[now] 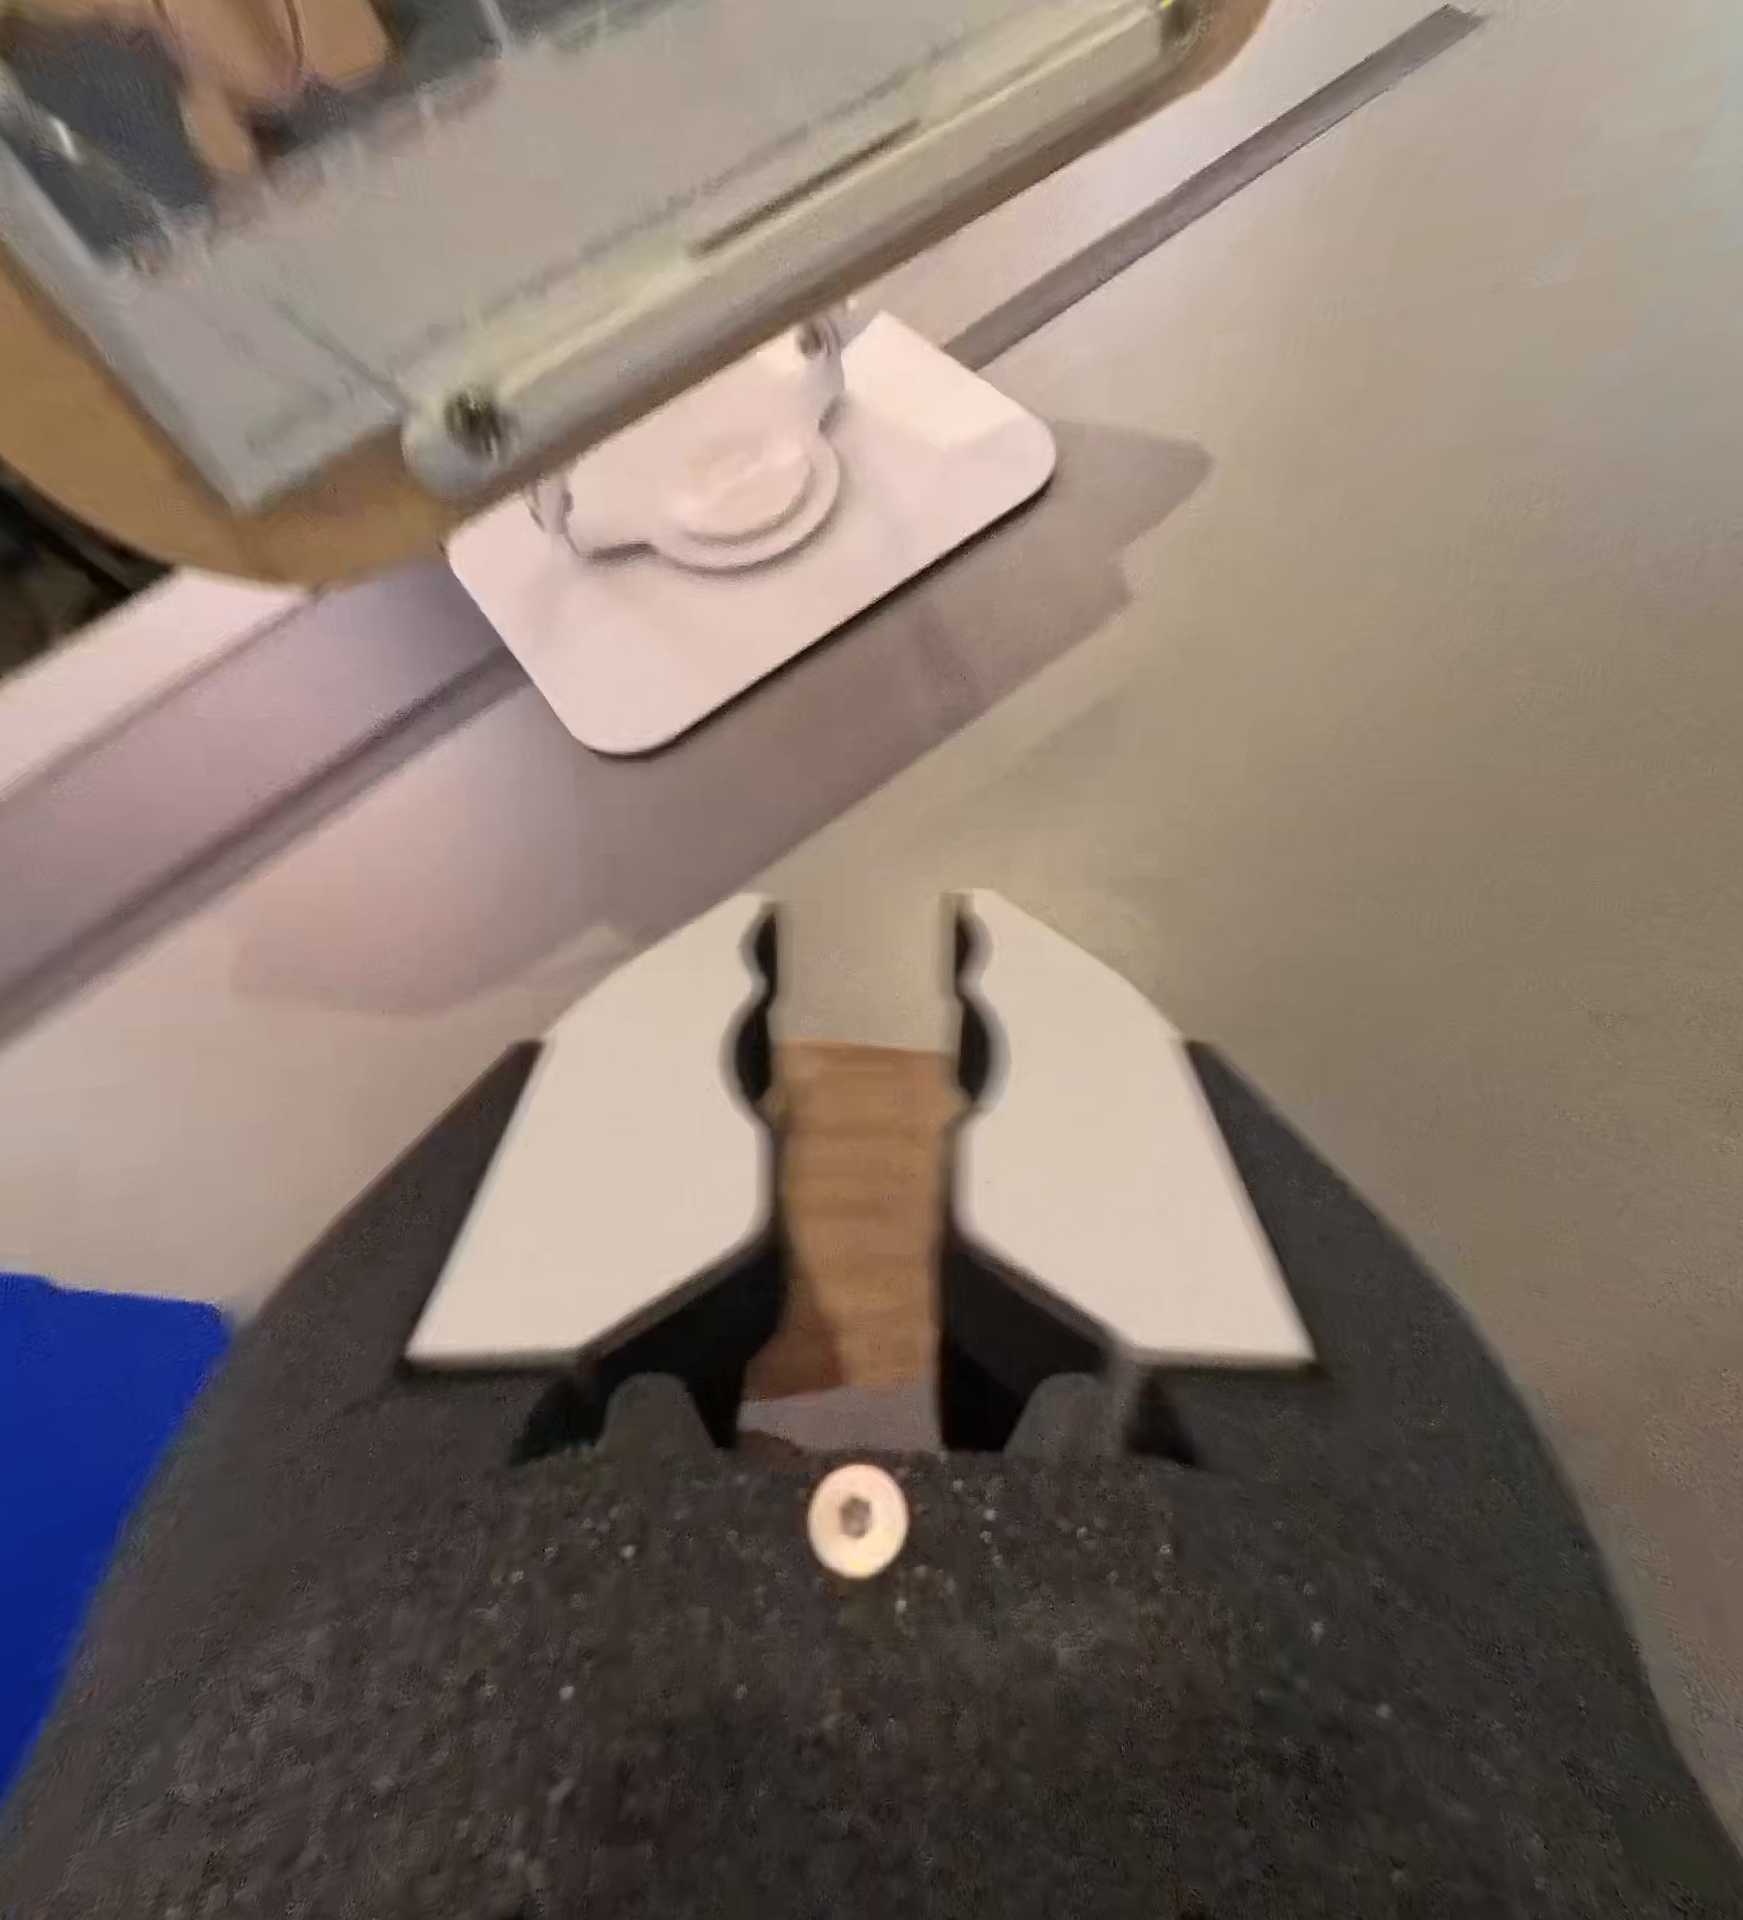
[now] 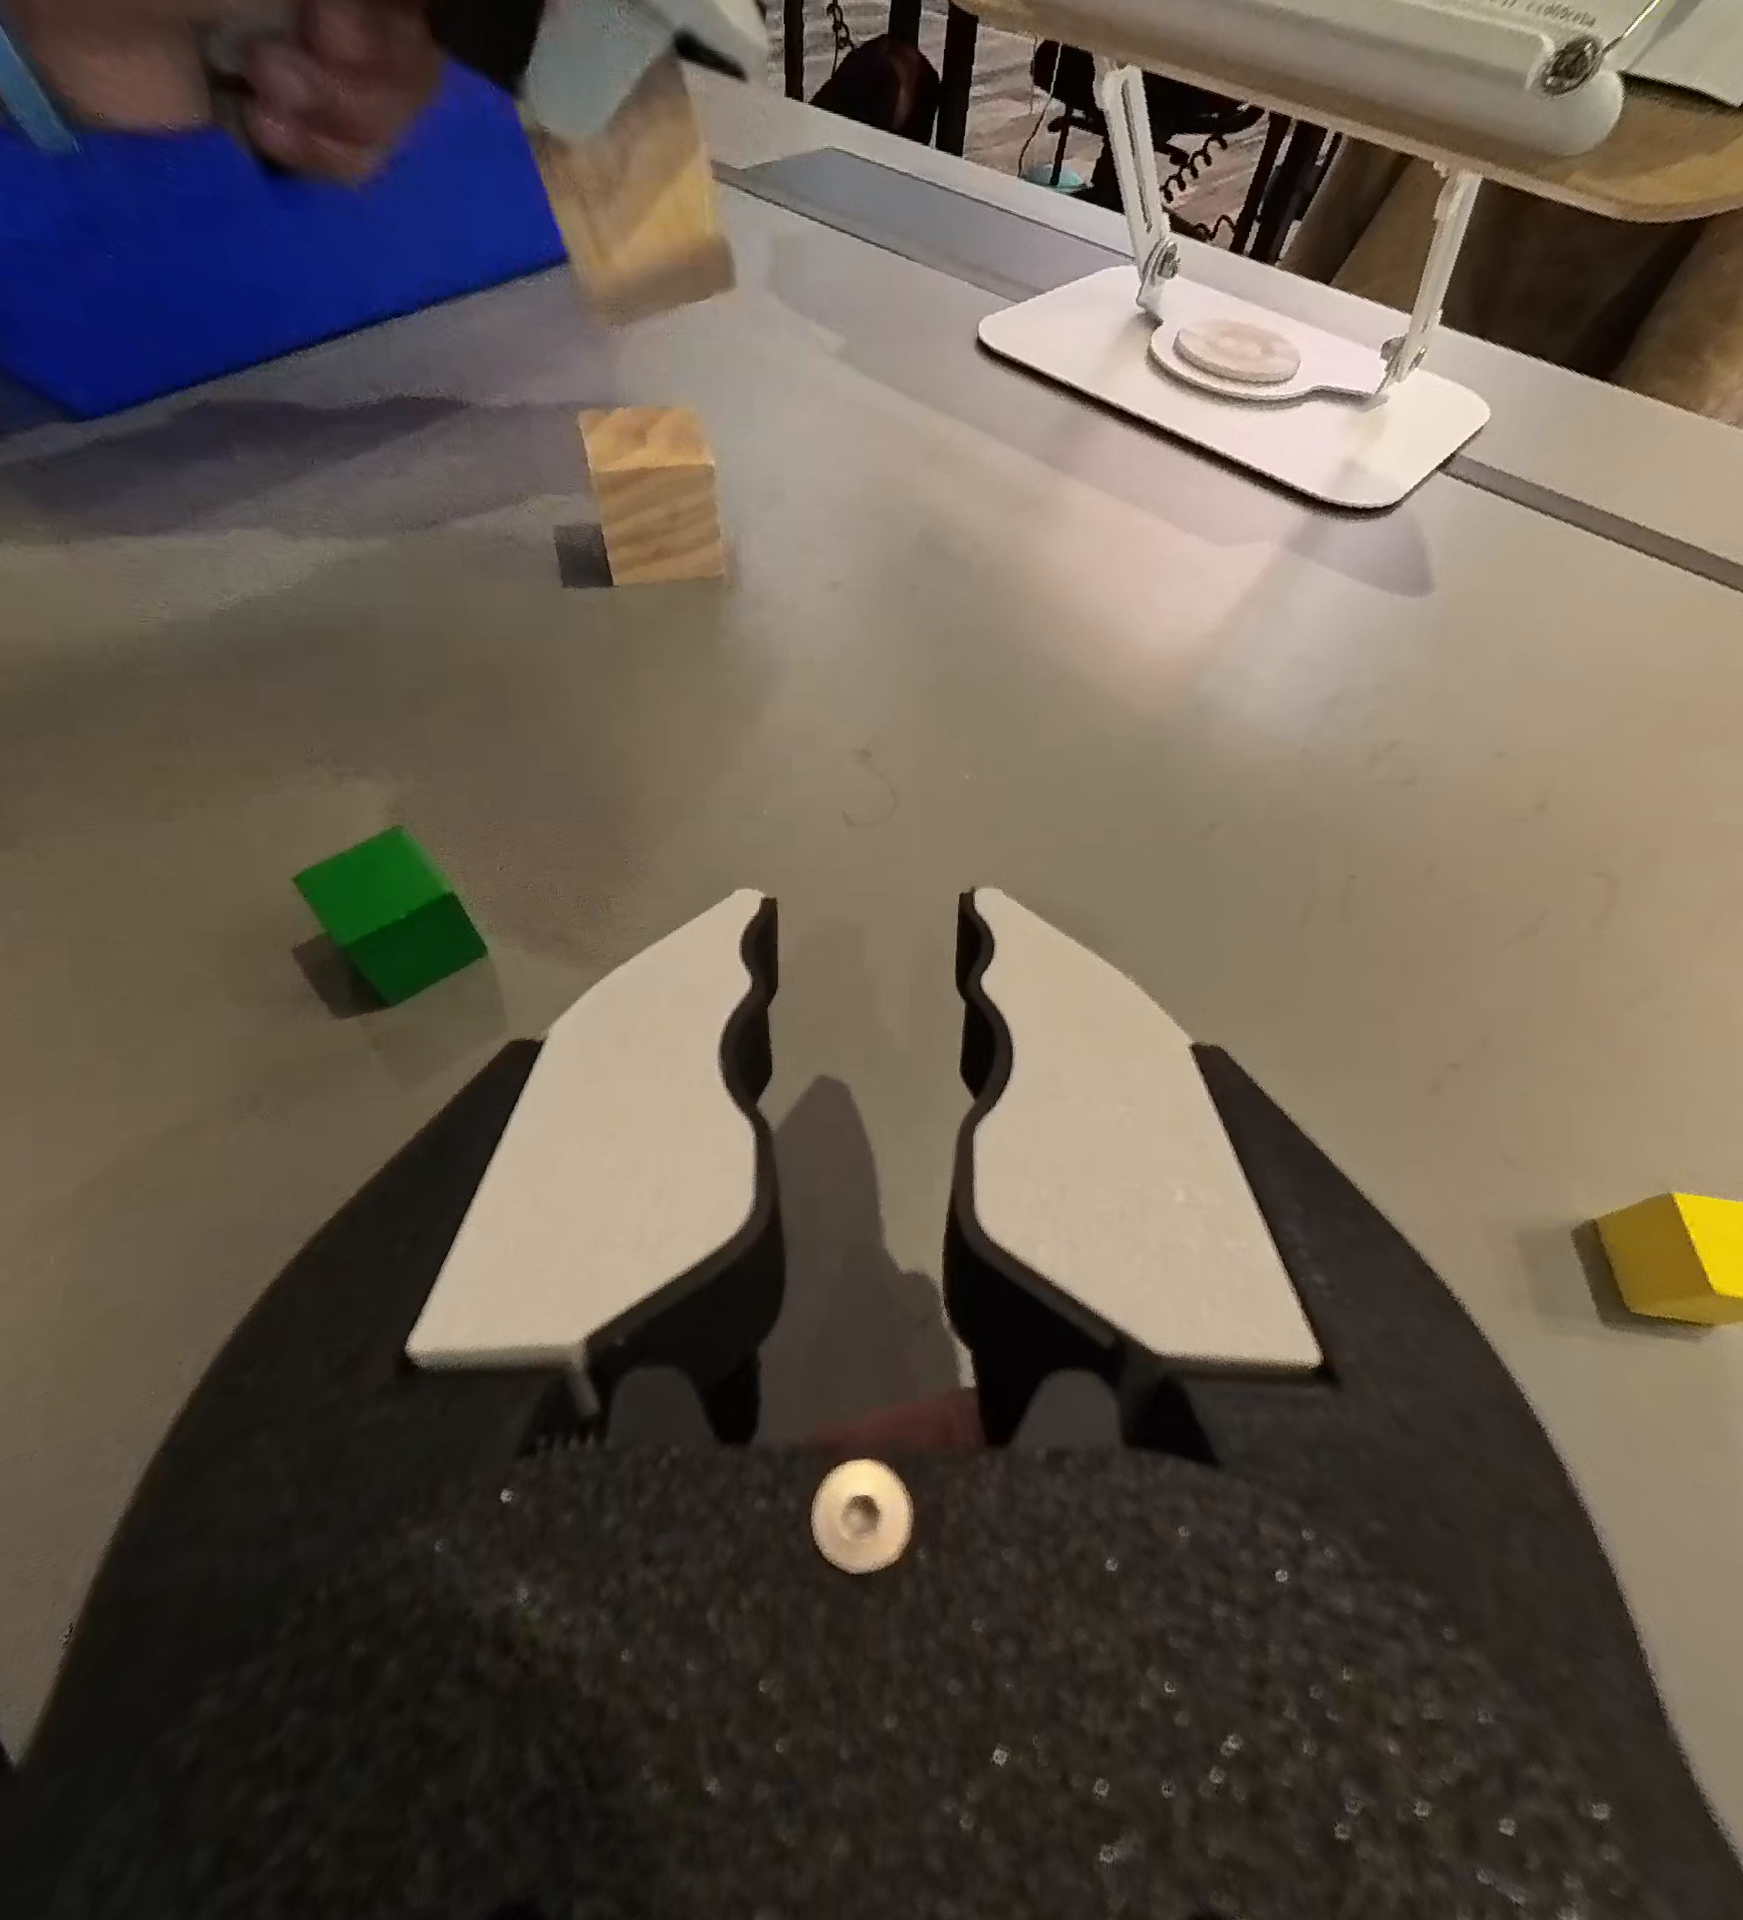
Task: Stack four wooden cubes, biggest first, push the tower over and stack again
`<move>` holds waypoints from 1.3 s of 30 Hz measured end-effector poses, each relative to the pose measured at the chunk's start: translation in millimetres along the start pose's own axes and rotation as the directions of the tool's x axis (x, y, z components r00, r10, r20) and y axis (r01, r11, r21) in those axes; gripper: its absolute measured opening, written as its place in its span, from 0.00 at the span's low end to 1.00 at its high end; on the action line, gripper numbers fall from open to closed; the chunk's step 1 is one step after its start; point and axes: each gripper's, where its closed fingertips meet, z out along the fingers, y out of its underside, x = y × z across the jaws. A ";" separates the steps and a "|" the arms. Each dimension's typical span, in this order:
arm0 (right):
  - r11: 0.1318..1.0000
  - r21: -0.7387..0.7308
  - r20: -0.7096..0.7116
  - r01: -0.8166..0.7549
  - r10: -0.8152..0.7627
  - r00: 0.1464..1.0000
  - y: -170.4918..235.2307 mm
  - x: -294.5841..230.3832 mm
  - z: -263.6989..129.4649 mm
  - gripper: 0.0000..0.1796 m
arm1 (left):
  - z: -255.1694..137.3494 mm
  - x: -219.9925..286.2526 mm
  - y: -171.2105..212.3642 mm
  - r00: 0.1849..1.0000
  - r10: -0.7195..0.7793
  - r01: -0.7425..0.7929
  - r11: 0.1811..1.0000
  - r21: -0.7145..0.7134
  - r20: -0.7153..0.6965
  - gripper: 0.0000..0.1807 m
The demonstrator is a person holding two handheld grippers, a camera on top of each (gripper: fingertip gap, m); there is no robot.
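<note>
Left gripper (image 1: 862,914) clamped on a plain wooden cube (image 1: 862,1195), raised above a second plain cube (image 2: 651,497) on the grey table (image 2: 1158,779) — green cube (image 2: 389,914), then right gripper (image 2: 865,906) parted, empty — yellow cube (image 2: 1703,1257) far right.

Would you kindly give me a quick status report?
Left gripper shut on wooden cube, airborne. Right gripper open, empty. Second wooden cube, green cube, yellow cube apart on table.
</note>
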 end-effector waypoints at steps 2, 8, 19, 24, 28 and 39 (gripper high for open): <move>1.000 -0.006 0.003 -0.001 0.001 1.000 0.7 -0.3 0.8 0.18 | -4.6 -5.5 -7.3 0.997 0.045 -0.045 0.999 0.003 0.060 0.00; 1.000 -0.015 0.009 -0.003 0.003 1.000 1.5 -0.7 1.7 0.18 | -22.9 8.4 -12.4 1.000 0.001 -0.002 0.999 0.051 0.005 0.03; 1.000 -0.018 0.013 -0.001 0.001 1.000 1.8 -1.4 2.0 0.17 | -98.9 76.8 78.5 0.997 -0.057 0.058 0.998 0.012 -0.051 0.29; 0.999 -0.053 0.022 0.001 0.001 1.000 5.7 -2.4 5.6 0.17 | -91.5 57.9 82.2 0.999 -0.032 0.030 0.960 -0.277 -0.002 0.50; 0.995 -0.098 0.031 -0.004 0.007 1.000 10.8 -3.0 9.8 0.17 | -38.4 25.9 40.5 0.981 -0.182 0.193 0.860 -0.473 0.070 0.51; 0.999 -0.053 0.016 0.006 -0.005 1.000 5.9 -2.4 5.2 0.17 | 45.0 0.8 42.5 0.911 -0.305 0.411 0.625 -0.664 0.276 0.46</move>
